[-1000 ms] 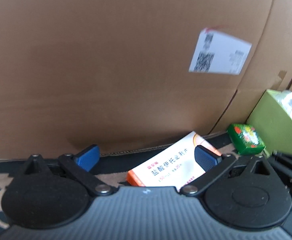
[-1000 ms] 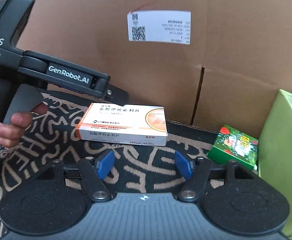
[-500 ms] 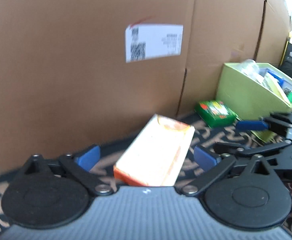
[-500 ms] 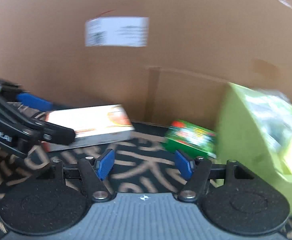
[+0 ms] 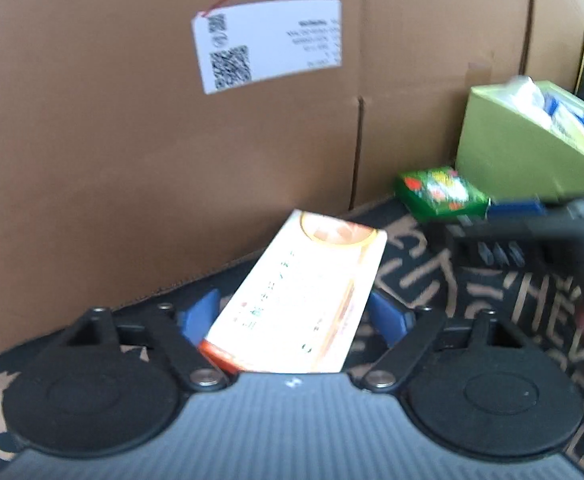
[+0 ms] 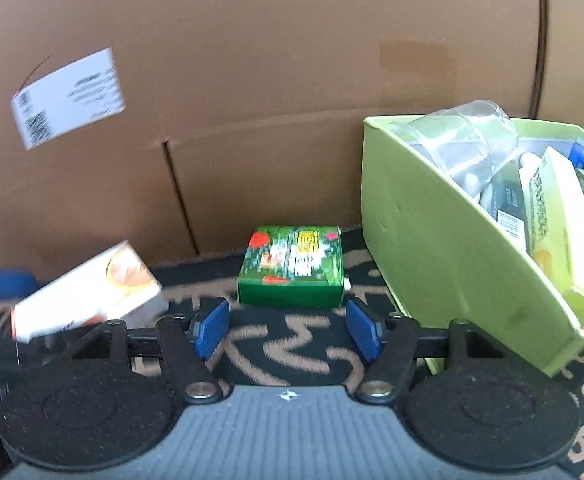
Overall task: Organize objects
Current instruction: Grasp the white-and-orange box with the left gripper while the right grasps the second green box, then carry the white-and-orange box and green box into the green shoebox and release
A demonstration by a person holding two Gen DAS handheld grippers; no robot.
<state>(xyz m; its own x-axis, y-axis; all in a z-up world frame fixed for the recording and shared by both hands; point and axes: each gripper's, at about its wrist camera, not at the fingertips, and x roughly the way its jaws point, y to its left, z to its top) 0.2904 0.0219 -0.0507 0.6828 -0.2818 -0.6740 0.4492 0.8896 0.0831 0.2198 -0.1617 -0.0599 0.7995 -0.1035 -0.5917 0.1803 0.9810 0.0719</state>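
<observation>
cardboard wall (image 5: 132, 140): big backdrop w/ white shipping label (image 5: 268, 42); boxes lie close to its foot, so little room behind them. Come in from the front.
patterned mat (image 6: 292, 344): black/tan, carries everything; soft, so a box may tilt when nudged.
green bin (image 6: 451, 264): at right, already holds a clear cup, cartons & misc. Prob. the drop spot, w/ free room seemingly nearest the low front edge.
medicine box (image 5: 303, 296): white/orange, lying on the mat btw the blue pads of the left hand-held gripper (image 5: 295, 316). Jaws have just been closing round it; looks about clamped, though contact is blurred. Grip across the narrow width, squarely, before lifting.
green box (image 6: 293, 268): small, flat on the mat btw medicine box & bin, just ahead of the right hand-held gripper (image 6: 288, 330).
right hand-held gripper: released, nothing btw its pads. Gap looks a bit narrower than the green box, so widen first, then lower straight over it.
risk: the two tools are close together; stagger the lifts.
</observation>
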